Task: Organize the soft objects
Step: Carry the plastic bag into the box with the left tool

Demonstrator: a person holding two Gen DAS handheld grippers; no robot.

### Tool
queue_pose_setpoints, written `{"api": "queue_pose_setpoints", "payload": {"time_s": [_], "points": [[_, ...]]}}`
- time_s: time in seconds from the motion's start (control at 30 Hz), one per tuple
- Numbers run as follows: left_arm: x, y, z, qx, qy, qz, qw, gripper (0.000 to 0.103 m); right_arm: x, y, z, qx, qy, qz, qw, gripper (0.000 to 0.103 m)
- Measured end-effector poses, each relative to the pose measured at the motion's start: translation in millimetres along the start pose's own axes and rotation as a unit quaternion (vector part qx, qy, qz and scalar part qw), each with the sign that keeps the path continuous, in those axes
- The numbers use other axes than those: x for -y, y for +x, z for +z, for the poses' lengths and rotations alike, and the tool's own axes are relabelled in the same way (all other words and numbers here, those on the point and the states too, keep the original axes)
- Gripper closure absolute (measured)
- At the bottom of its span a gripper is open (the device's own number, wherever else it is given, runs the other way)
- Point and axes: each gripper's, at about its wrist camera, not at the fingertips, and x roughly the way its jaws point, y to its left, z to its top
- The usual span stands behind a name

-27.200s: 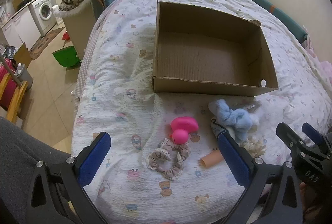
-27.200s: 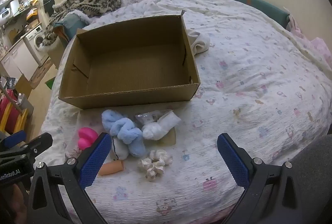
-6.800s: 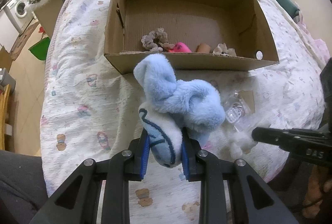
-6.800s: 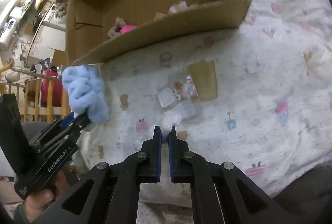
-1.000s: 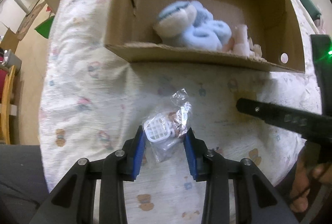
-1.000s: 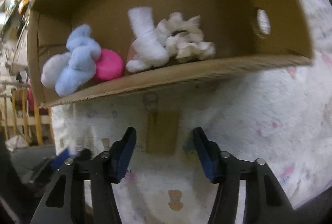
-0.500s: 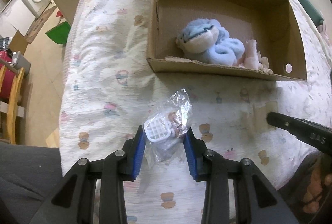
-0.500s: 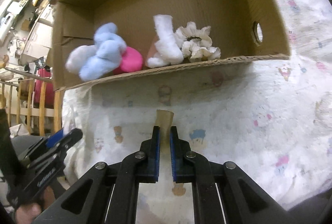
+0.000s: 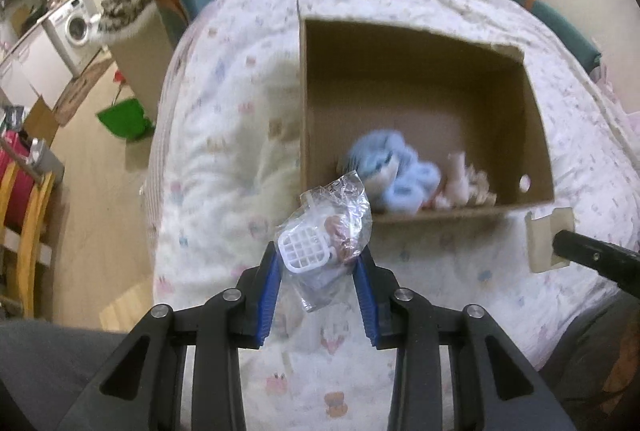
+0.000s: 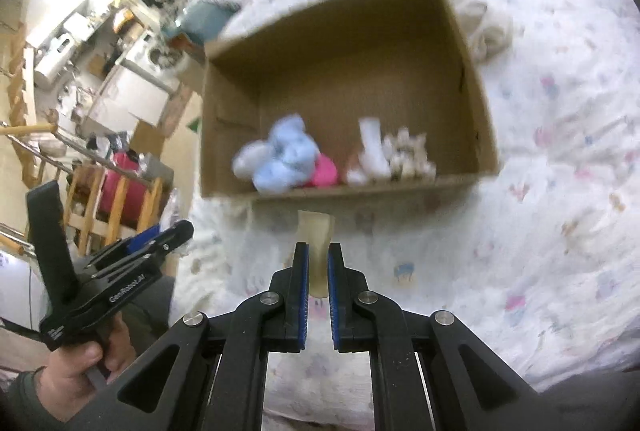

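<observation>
An open cardboard box [image 9: 416,47] [image 10: 476,79] lies on the bed. Inside along its near wall are blue fluffy socks [image 9: 394,167] [image 10: 286,153], a pink toy [image 10: 326,171], a white sock [image 10: 370,147] and a cream scrunchie [image 10: 408,153]. My left gripper [image 9: 318,259] is shut on a clear plastic bag with a white grid piece [image 9: 326,237], held above the bed in front of the box. My right gripper [image 10: 318,263] is shut on a small cardboard piece [image 10: 316,231], which also shows in the left wrist view [image 9: 546,239].
The bed's patterned white cover [image 9: 224,135] spreads around the box. A bunched white cloth [image 10: 490,31] lies beside the box's far right. Left of the bed are bare floor, a green bin [image 9: 124,117], a washing machine [image 9: 74,27] and a wooden chair [image 9: 24,231].
Both grippers have lifted and pulled back from the box with their loads. The cardboard piece has come up off the bed in the right gripper.
</observation>
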Motion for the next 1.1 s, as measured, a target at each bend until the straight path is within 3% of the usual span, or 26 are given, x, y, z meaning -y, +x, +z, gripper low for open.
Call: {"api": "queue_pose_setpoints", "payload": {"time_s": [0.23, 0.57, 0.73, 0.83, 1.1], "points": [[3, -6, 40, 0.028, 0.003, -0.01, 0.9995, 0.071, 12, -22, 33, 0.058, 0.012, -0.019, 0.998, 0.093], [13, 33, 67, 0.034, 0.015, 0.001, 0.9993, 0.071, 32, -12, 69, 0.081, 0.021, -0.037, 0.996, 0.093], [15, 53, 66, 0.033, 0.017, -0.003, 0.9993, 0.071, 38, 13, 68, 0.068, 0.019, -0.059, 0.996, 0.093], [20, 57, 65, 0.053, 0.034, 0.011, 0.998, 0.071, 41, 32, 62, 0.046, 0.012, -0.087, 0.995, 0.093], [26, 58, 70, 0.06, 0.025, -0.027, 0.9975, 0.071, 46, 46, 60, 0.031, 0.0, -0.109, 0.994, 0.093]]}}
